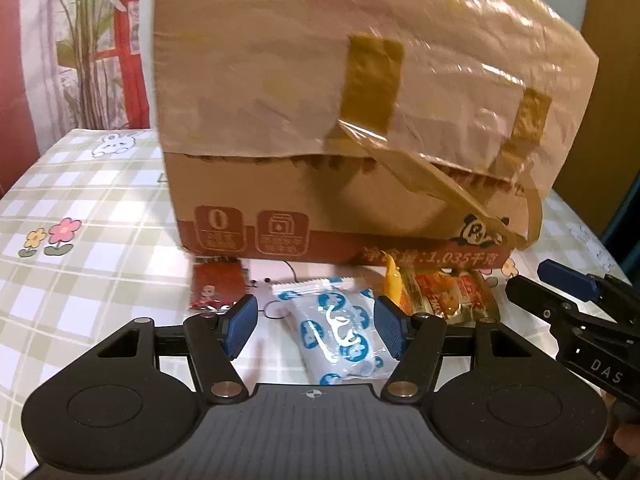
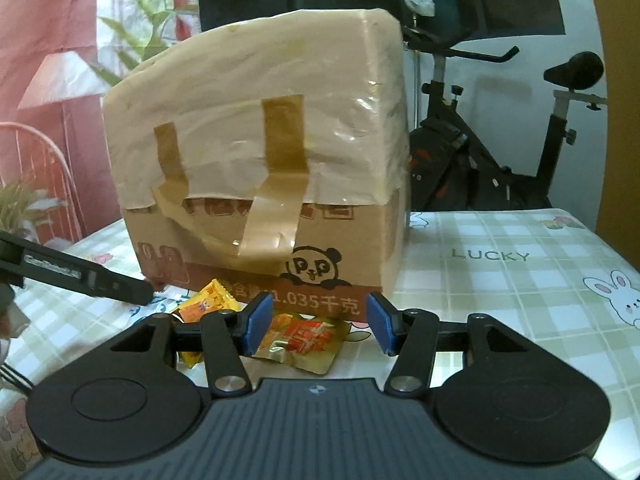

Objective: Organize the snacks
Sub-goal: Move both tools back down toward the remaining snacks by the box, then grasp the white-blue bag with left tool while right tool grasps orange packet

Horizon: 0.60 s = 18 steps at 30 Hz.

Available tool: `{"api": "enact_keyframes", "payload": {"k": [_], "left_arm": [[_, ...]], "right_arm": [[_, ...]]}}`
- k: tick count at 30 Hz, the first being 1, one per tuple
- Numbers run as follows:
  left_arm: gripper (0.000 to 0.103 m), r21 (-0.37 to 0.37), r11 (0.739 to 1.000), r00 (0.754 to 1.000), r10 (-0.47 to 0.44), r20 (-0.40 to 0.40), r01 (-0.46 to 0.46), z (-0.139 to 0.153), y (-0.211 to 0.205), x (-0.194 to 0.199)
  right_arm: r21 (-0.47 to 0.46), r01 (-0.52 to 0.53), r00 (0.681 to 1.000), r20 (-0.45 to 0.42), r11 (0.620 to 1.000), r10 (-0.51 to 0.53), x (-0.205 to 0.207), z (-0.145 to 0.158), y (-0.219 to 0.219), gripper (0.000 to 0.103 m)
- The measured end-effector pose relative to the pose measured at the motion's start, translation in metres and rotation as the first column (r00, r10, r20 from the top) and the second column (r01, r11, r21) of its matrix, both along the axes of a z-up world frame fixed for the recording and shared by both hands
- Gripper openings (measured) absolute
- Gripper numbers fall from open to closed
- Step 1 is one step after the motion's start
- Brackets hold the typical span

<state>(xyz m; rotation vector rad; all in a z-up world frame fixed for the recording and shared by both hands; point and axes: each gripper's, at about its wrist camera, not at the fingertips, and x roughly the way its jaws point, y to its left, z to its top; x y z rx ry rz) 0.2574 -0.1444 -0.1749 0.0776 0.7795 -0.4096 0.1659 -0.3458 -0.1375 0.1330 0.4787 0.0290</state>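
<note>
Each tool is matte black with two broad round lobes at its base and a ribbed dark-grey centre plate bearing a small white crosshair mark. Angled black link arms, pinned with silver round-headed screws, carry blue finger pads (image 1: pixel 239 326) with a fine dotted texture. The left tool (image 1: pixel 314 330) and the right tool (image 2: pixel 316 326) look alike; the right one shows white "DAS" lettering on its side.
</note>
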Motion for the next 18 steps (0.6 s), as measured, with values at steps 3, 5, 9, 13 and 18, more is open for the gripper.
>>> {"api": "enact_keyframes", "payload": {"k": [3,5,9,13,18], "left_arm": [[0.067,0.019,1.0,1.0,-0.02,-0.008,0.02,-0.003,-0.007,0.001],[0.067,0.042,0.999,0.999,-0.034,-0.013,0.035,-0.006,-0.013,0.0],[0.067,0.076,0.996,0.999,-0.037,-0.035,0.04,-0.013,-0.02,0.003],[0.066,0.075,0.996,0.998,-0.036,-0.049,0.04,-0.019,-0.019,0.004],[0.05,0.095,0.995,0.999,-0.04,-0.014,0.041,-0.013,-0.015,-0.001]], "right_arm": [[0.013,-0.003,1.0,-0.017,1.0,0.003,0.003,-0.001,-0.003,0.056],[0.027,0.004,1.0,-0.026,1.0,-0.003,0.005,-0.003,-0.005,0.056],[0.047,0.007,0.999,-0.04,0.999,-0.005,0.008,-0.004,-0.008,0.056],[0.055,-0.005,0.999,-0.047,0.998,0.007,0.009,-0.004,-0.007,0.056],[0.074,-0.001,0.999,-0.05,0.997,0.005,0.009,-0.005,-0.009,0.056]]}}
